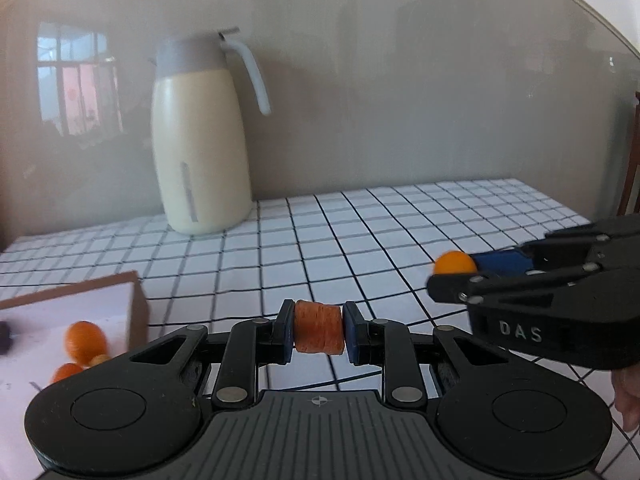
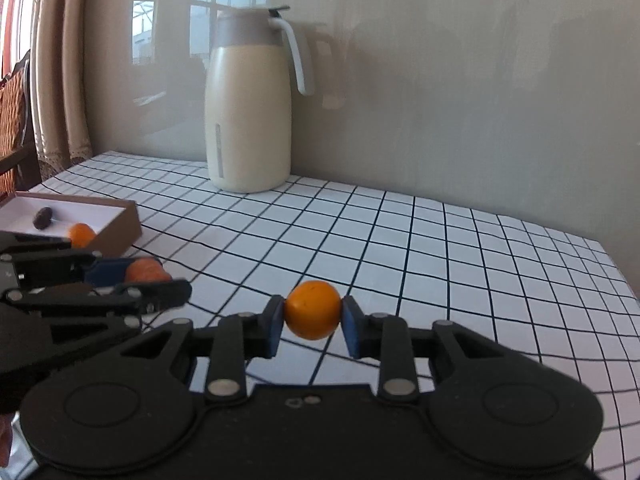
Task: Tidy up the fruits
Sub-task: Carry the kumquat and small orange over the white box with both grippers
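Left hand-held gripper [image 1: 319, 330] clamped on ridged orange piece [image 1: 319, 327], right hand-held gripper [image 2: 313, 314] on round orange fruit [image 2: 313, 310]; box [image 2: 120, 222] left of both. Risk: round fruit rolling out of pads.

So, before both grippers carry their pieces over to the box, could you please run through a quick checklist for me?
1. Left gripper shut on the ridged orange carrot-like chunk: ok.
2. Right gripper shut on the small round orange fruit: ok.
3. Both pieces lifted clear of the checked tablecloth: ok.
4. Brown cardboard box open, with room inside: ok.
5. Tall cream jug away from the path: ok.
6. Grippers clear of each other: cannot tell.
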`<state>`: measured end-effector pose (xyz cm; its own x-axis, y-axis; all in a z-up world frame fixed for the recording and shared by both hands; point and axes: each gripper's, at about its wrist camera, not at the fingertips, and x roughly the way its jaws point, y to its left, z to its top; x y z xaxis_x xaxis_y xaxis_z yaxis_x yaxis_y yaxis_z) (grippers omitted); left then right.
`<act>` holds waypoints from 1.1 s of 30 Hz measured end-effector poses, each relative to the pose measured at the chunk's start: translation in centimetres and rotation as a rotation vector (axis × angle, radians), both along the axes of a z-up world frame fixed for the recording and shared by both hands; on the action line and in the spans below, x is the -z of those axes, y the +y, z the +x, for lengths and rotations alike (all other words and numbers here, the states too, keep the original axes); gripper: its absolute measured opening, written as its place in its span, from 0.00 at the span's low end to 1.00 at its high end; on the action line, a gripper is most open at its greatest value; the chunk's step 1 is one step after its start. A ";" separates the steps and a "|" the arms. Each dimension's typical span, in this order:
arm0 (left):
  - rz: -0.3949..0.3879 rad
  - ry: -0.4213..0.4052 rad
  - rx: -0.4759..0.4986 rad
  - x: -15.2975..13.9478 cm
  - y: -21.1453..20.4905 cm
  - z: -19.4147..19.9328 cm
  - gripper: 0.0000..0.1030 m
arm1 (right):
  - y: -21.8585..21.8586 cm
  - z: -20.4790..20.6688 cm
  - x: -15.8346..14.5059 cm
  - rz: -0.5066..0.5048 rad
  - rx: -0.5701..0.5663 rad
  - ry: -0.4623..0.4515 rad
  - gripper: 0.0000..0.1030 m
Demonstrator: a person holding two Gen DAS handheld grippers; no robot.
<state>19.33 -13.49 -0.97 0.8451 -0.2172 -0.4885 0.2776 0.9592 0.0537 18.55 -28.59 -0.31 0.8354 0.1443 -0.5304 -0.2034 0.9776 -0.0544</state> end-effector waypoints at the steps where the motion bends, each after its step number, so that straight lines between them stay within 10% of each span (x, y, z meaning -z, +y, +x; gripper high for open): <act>1: -0.004 0.000 -0.005 -0.1 0.3 -0.3 0.24 | 0.2 -0.5 -0.3 0.002 0.005 -0.012 0.21; 33: 0.001 -0.126 -0.268 -4.3 13.4 -13.5 0.24 | 9.7 -10.4 -3.9 0.048 -0.222 -0.103 0.21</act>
<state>5.80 -0.07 3.32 0.9264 0.0223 -0.3760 0.0056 0.9973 0.0730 8.14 -18.87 3.55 0.8298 0.3528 -0.4324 -0.4088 0.9117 -0.0408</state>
